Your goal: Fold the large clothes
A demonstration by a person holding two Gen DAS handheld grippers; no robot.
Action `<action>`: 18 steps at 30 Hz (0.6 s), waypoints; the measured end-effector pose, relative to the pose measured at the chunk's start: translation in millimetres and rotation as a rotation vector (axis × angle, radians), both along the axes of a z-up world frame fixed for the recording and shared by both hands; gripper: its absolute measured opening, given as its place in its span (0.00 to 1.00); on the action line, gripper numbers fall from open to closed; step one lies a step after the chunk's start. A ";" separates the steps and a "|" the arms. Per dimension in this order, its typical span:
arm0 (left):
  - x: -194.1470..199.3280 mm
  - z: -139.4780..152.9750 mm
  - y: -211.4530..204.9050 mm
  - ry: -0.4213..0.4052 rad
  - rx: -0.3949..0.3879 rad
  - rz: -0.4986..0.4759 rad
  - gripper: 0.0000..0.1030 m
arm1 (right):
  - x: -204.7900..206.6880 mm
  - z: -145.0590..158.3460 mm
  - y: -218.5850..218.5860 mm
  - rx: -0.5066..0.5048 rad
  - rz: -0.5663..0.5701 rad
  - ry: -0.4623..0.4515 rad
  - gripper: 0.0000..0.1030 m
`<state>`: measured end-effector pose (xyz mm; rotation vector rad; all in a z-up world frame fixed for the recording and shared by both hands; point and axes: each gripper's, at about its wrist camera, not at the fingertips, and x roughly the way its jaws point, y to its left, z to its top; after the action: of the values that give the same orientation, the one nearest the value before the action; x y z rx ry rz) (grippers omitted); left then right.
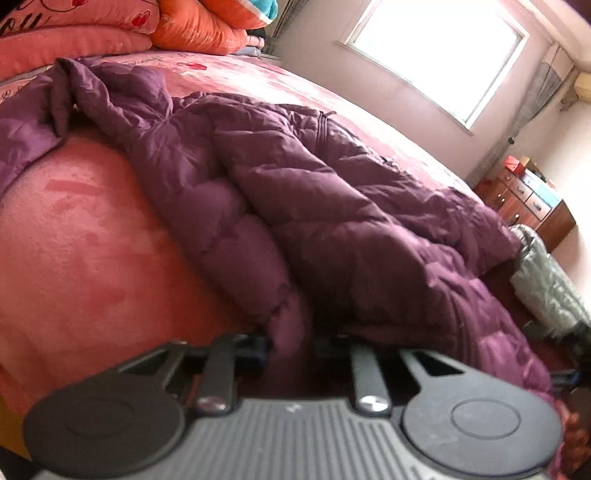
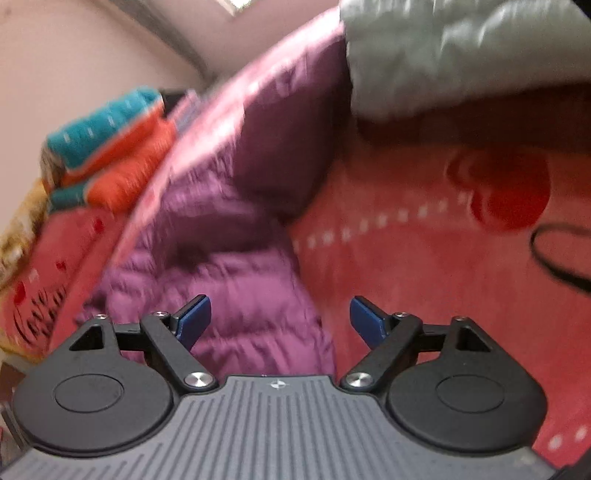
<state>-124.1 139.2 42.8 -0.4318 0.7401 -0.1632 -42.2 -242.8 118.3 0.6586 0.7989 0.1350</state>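
A large purple quilted down coat (image 1: 295, 192) lies crumpled across a pink bed cover (image 1: 81, 236). My left gripper (image 1: 290, 345) is shut on the coat's sleeve end, with purple fabric bunched between its jaws. In the right wrist view the same coat (image 2: 229, 280) lies to the left. My right gripper (image 2: 280, 321) is open, its blue pads (image 2: 194, 321) wide apart, with the coat's edge between and under the left pad. The view is blurred.
Folded pink, orange and teal blankets (image 1: 110, 26) are stacked at the head of the bed. A silver-grey quilted garment (image 2: 461, 48) lies on the bed beside the coat. A wooden dresser (image 1: 528, 199) stands under the window. A black cord (image 2: 554, 258) lies on the cover.
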 end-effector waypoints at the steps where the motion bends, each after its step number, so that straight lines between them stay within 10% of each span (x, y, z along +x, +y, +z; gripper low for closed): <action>1: -0.4 3.5 2.3 -0.001 -0.007 0.001 0.11 | 3.1 -2.0 7.0 0.002 0.012 0.015 1.00; 6: -4.5 26.5 21.7 0.001 -0.052 0.022 0.06 | -1.2 -2.5 31.2 0.001 0.097 0.022 1.00; 11: -15.6 60.6 58.2 -0.014 -0.089 0.098 0.05 | 4.9 0.1 58.4 -0.086 0.160 0.026 0.59; 18: -45.0 93.3 104.7 -0.010 -0.066 0.233 0.05 | 2.0 7.2 82.8 -0.208 0.174 0.065 0.46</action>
<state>-169.1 243.9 136.0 -0.5758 0.6708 0.0288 -40.2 -160.1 125.4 0.3980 0.9194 0.1867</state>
